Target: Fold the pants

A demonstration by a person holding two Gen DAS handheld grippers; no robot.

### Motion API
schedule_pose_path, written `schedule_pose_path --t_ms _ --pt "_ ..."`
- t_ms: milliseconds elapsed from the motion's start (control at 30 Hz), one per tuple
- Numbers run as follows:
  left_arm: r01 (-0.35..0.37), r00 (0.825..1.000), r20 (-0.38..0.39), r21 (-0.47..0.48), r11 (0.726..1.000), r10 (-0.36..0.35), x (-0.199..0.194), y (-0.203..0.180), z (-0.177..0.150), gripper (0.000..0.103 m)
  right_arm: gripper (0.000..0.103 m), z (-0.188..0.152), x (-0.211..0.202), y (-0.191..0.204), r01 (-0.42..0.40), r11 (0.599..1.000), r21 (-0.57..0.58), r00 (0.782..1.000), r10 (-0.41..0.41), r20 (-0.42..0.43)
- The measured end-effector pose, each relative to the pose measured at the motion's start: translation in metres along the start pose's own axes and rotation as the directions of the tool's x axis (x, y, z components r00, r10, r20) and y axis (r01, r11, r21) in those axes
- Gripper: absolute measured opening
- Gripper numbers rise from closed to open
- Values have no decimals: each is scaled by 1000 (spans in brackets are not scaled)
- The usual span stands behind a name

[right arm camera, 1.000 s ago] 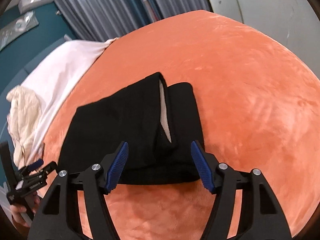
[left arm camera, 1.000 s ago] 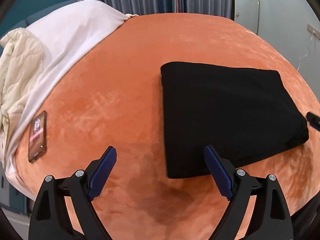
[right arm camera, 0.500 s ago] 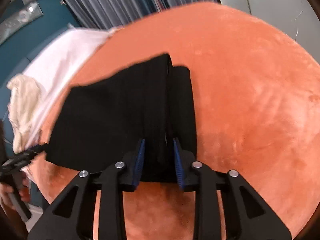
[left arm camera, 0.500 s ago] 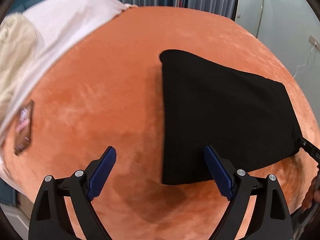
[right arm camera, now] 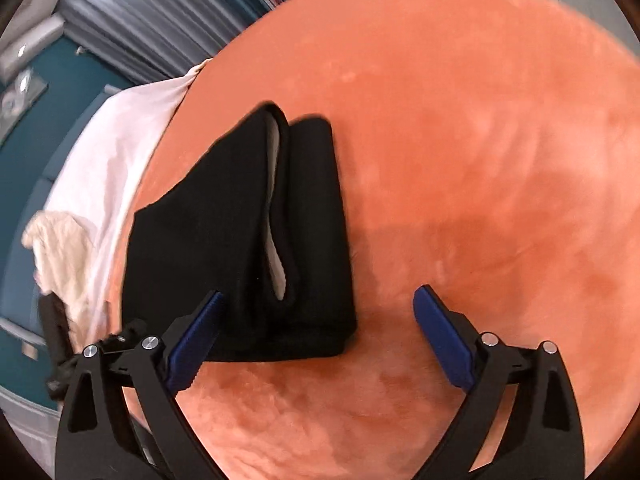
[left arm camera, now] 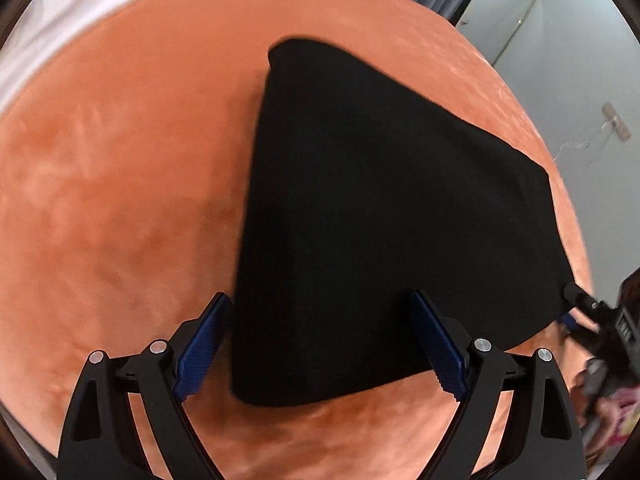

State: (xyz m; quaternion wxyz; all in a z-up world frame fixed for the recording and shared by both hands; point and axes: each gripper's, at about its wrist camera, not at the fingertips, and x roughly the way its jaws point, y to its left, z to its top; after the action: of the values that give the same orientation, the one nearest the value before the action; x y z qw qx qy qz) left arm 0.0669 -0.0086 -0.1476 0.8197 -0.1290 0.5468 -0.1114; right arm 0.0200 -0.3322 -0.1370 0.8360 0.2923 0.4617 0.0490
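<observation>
The black pants [left arm camera: 380, 200] lie folded into a thick pad on the orange bed cover [left arm camera: 120, 208]. My left gripper [left arm camera: 320, 298] is open, with the pad's near corner between its blue pads and untouched by them. In the right wrist view the pants [right arm camera: 224, 240] show stacked layers and a strip of white lining [right arm camera: 276, 248]. My right gripper [right arm camera: 320, 294] is opening wide. The pad's near right corner lies between its fingers, close to the left pad [right arm camera: 196, 340], and nothing is gripped. The right gripper's tip [left arm camera: 580, 308] also shows at the pad's far right corner.
The orange cover [right arm camera: 500, 160] stretches wide to the right of the pants. A white sheet [right arm camera: 120, 152] and a cream quilt [right arm camera: 60, 248] lie at the left side of the bed. Grey curtains [right arm camera: 160, 20] and a pale wall [left arm camera: 560, 60] stand beyond.
The right gripper closed around the pad's near edge half a second ago and now stands wide open. The left gripper has come down and closer to the pad's corner.
</observation>
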Motion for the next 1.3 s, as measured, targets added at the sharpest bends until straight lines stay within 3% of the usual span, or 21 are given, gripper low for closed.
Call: schedule_pose_path --t_ms 167,367,533,867,1100,1300 --pt "10 1000 27 11 1000 -10 8 -10 5 92 98 -1 15 10 -107 994 32 994 108 -12" --pt "2 999 51 21 1000 -3 16 -14 2 98 98 -8 32 31 19 998 -67 998 -15 57" --pt "3 989 148 58 998 -11 14 -15 -15 98 98 -23 27 33 27 993 -115 985 -7 175" --pt "-37 983 179 40 999 29 15 -25 -26 98 98 -18 30 40 44 994 -101 987 -27 161" --pt "-45 983 181 34 998 38 25 -33 -16 98 98 -15 36 46 67 993 -98 985 -50 164" --pt "-30 967 253 -14 999 33 26 -28 -24 98 98 -16 38 46 77 992 -98 984 -59 170"
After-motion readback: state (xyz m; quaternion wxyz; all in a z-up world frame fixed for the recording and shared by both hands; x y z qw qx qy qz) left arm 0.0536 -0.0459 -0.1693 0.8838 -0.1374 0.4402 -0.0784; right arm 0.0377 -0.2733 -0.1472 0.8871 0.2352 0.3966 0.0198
